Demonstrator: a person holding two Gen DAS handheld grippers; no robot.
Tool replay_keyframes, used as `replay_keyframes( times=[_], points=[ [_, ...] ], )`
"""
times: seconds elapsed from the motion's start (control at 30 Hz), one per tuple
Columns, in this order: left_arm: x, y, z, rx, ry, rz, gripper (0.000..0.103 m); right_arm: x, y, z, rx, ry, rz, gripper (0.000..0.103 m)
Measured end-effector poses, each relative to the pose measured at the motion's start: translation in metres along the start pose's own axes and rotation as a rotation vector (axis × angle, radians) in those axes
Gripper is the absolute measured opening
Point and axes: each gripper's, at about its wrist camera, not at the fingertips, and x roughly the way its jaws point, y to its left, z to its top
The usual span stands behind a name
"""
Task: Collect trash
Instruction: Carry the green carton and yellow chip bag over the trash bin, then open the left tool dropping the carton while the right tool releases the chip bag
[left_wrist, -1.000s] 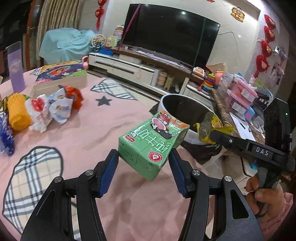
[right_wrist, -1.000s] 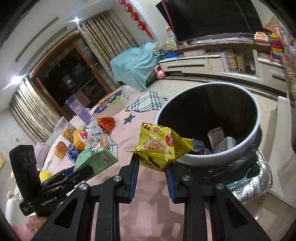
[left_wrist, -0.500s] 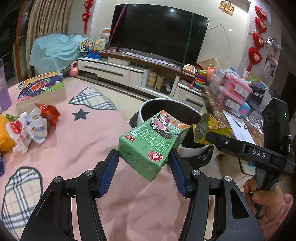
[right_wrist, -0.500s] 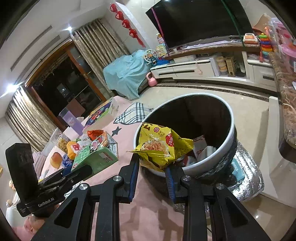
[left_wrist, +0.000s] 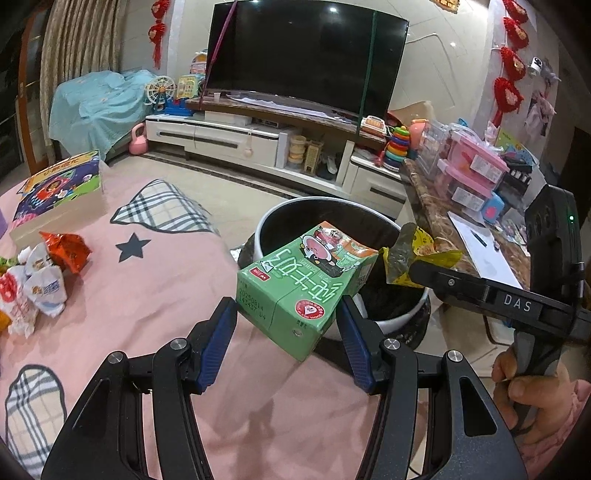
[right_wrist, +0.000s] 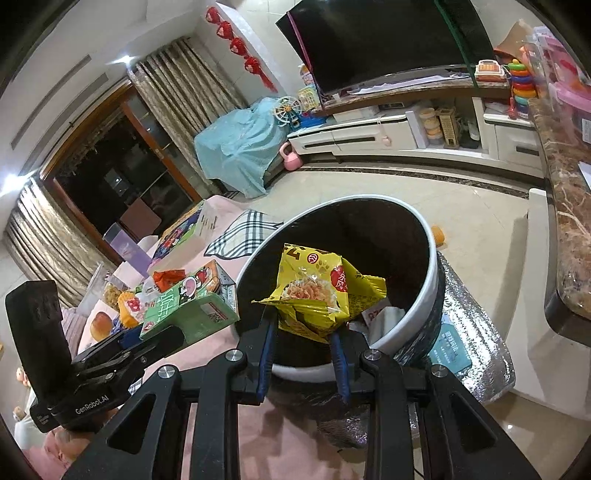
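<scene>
**A:** ok so what's in your jaws right now?

**B:** Your left gripper (left_wrist: 286, 334) is clamped on the green milk carton (left_wrist: 301, 286), blue pads pressed to its two sides, carton tilted with the gabled top pointing away from you. Your right gripper (right_wrist: 303, 345) is pinched narrow on the bottom edge of the yellow snack bag (right_wrist: 319, 295), and the bag stands up crumpled above the fingers.

**A:** and where's all that relative to the bin?

**B:** From the right wrist view, the yellow snack bag sits over the near part of the trash bin's (right_wrist: 434, 258) opening, white rim and black inside behind it. There's some white and red paper down in the bin under the bag. The green milk carton is just beside the bin's rim on the table side. From the left wrist view, its far end overlaps the rim, but I can't tell if it's actually over the opening.

**A:** what's left on the table?

**B:** The pink tablecloth (left_wrist: 177, 288) still has a pile well apart from your grippers: an orange wrapper (left_wrist: 66, 251) and white crumpled wrappers (left_wrist: 40, 291) touching each other. Past them lies a colourful boxed book (left_wrist: 59, 192) near the far edge. Behind the bin you've got the TV (left_wrist: 306, 55) on its white stand (left_wrist: 236, 138).
</scene>
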Motion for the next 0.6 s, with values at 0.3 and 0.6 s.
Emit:
replay_keyframes(
  times=[0.3,0.6],
  points=[
    [0.02,-0.007,0.014,0.026,0.023,0.008,0.056,0.011,-0.014,0.012,0.02,0.026,-0.008,0.028],
    [0.043,-0.009,0.024,0.029,0.077,-0.001,0.016,0.021,-0.018,0.025,0.017,0.047,-0.021,0.028]
  ],
)
